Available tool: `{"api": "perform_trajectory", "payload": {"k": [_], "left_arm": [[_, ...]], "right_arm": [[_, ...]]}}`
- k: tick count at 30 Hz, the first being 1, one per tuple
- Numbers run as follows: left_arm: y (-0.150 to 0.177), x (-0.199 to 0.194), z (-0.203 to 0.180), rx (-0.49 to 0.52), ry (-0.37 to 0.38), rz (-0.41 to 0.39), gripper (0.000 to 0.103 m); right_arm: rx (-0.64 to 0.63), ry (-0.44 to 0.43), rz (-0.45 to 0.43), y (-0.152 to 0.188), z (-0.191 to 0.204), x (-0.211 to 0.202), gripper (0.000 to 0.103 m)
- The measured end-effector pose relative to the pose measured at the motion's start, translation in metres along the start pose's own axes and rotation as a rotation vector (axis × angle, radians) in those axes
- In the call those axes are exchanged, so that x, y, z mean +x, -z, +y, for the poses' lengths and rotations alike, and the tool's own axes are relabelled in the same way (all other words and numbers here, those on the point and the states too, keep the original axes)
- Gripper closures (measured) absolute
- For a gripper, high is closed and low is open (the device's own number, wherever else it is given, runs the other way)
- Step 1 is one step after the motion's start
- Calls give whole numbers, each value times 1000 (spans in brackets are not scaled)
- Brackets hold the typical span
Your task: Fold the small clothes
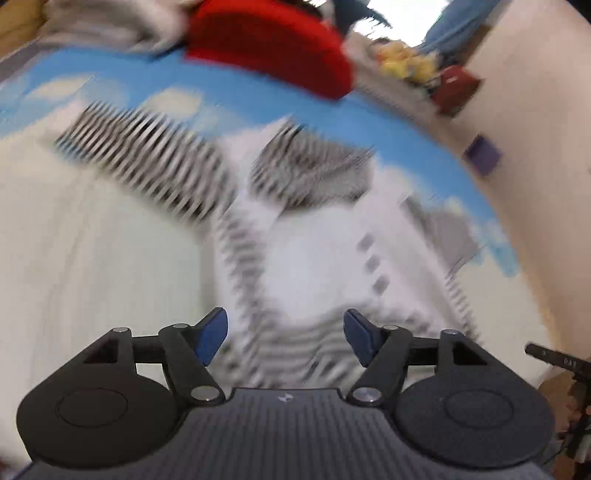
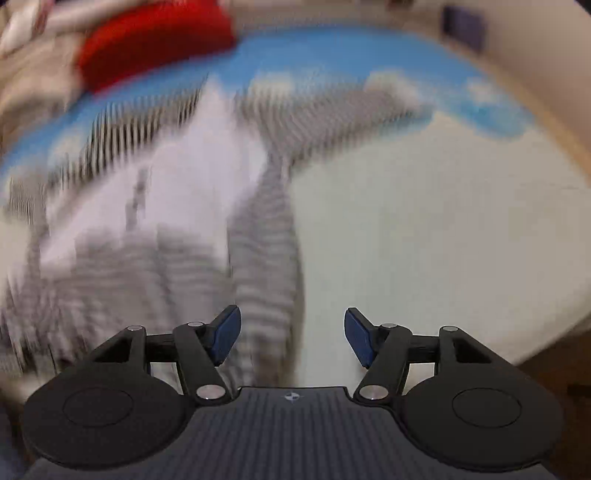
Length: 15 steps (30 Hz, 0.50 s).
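We look forward along both grippers, and both views are heavily blurred. In the left wrist view, our left gripper (image 1: 285, 332) has its blue-padded fingers (image 1: 213, 334) spread wide apart, with nothing between them. Ahead of it and below lies a small white garment with grey-and-white striped sleeves and trim (image 1: 310, 236), spread out on a surface covered by a cloth (image 1: 92, 236) that is cream nearer us and sky blue with white clouds farther away. One striped sleeve reaches up and to the left; a striped collar area sits near the middle of the view. The striped hem lies just in front of the open fingers; we cannot tell whether they touch it.

In the right wrist view, our right gripper (image 2: 291, 332) is likewise wide open and holds nothing. The same garment (image 2: 155, 206) fills the left half of this view, and a long striped band of it runs down between the open fingers, closer to the left one. The cream part of the cloth (image 2: 424, 240) fills the right half.

Beyond the garment, at the far edge of the cloth, rests a bright red fabric item (image 1: 269, 48), with pale crumpled fabric (image 1: 110, 22) beside it. Small yellow and dark red objects (image 1: 406, 62), too blurred to identify, sit farther right.
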<state>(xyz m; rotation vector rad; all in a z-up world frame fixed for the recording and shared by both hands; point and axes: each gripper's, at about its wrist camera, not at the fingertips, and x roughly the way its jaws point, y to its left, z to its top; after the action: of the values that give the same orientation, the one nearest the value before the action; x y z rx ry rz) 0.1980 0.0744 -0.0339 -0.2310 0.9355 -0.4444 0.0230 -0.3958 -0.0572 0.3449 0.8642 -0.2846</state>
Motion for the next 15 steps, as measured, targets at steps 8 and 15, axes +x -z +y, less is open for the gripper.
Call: {"api": "perform_trajectory", "payload": {"k": [8, 15], "left_arm": [[-115, 167, 0, -277, 57, 152, 25], [-151, 241, -16, -192, 7, 157, 103]], "right_arm": [[176, -154, -89, -65, 46, 95, 31], [71, -78, 59, -47, 61, 145, 40]]}}
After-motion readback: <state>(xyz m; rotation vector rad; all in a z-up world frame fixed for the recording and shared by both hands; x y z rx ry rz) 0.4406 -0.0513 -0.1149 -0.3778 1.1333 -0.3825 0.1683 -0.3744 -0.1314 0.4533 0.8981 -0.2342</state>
